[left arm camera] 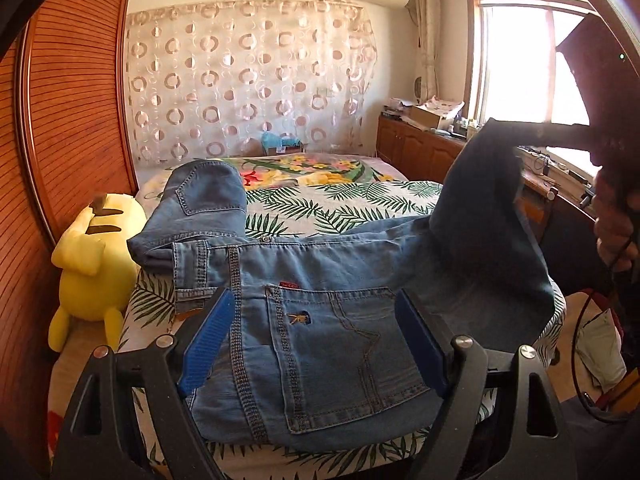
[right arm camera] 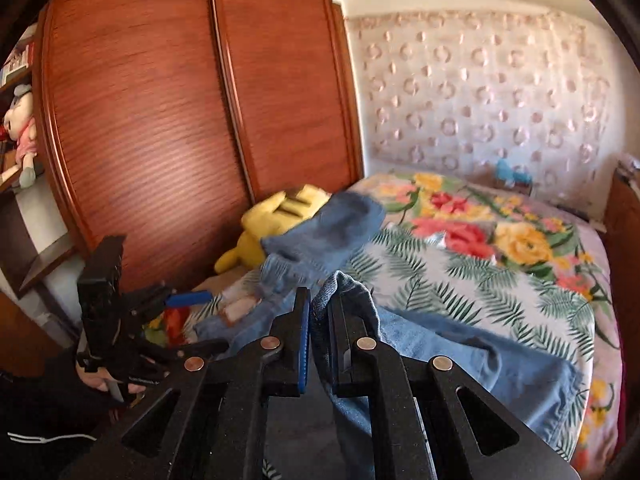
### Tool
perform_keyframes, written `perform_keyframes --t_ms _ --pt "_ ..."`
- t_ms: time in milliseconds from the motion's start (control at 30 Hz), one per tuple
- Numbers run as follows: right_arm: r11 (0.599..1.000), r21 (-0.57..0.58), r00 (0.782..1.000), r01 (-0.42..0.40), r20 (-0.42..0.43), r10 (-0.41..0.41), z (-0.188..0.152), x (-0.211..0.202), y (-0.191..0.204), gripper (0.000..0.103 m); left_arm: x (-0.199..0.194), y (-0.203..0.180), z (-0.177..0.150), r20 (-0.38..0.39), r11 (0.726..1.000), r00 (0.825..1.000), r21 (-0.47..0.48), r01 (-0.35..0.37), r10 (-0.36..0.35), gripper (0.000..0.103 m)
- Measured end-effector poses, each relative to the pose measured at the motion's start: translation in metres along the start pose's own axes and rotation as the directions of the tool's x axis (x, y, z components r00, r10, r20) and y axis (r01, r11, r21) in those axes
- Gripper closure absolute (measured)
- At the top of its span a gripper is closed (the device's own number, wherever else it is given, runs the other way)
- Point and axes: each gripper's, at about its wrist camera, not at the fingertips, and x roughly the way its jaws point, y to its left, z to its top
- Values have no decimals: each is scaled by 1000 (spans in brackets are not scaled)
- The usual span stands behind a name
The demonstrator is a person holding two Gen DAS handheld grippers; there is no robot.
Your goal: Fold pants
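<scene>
Lying rumpled on bedspread (left arm camera: 352,204), blue jeans (left arm camera: 320,320), one leg lifted.

Lying across near part of bed (left arm camera: 360,200): jeans (left arm camera: 320,280), covering sheet from edge to edge. Rising at right: lifted denim leg pinched in right gripper (right arm camera: 318,320), blocking passage on that side. Hovering with jaws spread over back pocket: left gripper (left arm camera: 316,336). Crowding left gap between bed and wardrobe (left arm camera: 72,120): yellow plush toy (left arm camera: 94,256). Remaining bare beyond jeans: floral far half of bed. Bounding right flank: wooden cabinet (left arm camera: 416,148).
</scene>
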Motion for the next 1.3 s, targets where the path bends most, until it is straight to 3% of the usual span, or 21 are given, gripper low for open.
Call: perform_keyframes --t_ms 100,200,400,700,867,933,1133,1300 --pt "999 -6 999 41 -25 -41 -1 9 -9 70 3 1 -2 -8 1000 1000 -3 4 -4 20" --pt "999 -2 998 49 -34 -49 8 15 -10 58 8 0 -5 -19 1000 1000 -7 9 -10 20" --pt "995 -4 994 102 -38 -102 1 10 16 58 26 -3 -12 -54 999 998 -12 32 -33 20" --pt "974 46 965 220 -153 -211 -38 39 -11 58 62 -17 -15 -110 994 988 2 107 -106 21" --pt "965 104 954 240 -210 -215 -55 55 -19 58 78 -26 -9 -129 987 979 3 161 -160 42" --pt "962 115 949 247 -231 -216 -58 58 -20 58 87 -31 -6 -143 983 973 4 183 -180 45" --pt "957 139 937 253 -280 -207 -63 70 -12 58 113 -46 -18 -232 984 958 26 177 -167 45" --pt "953 141 927 268 -309 -215 -65 71 -9 58 111 -43 -30 -233 984 958 18 177 -168 49"
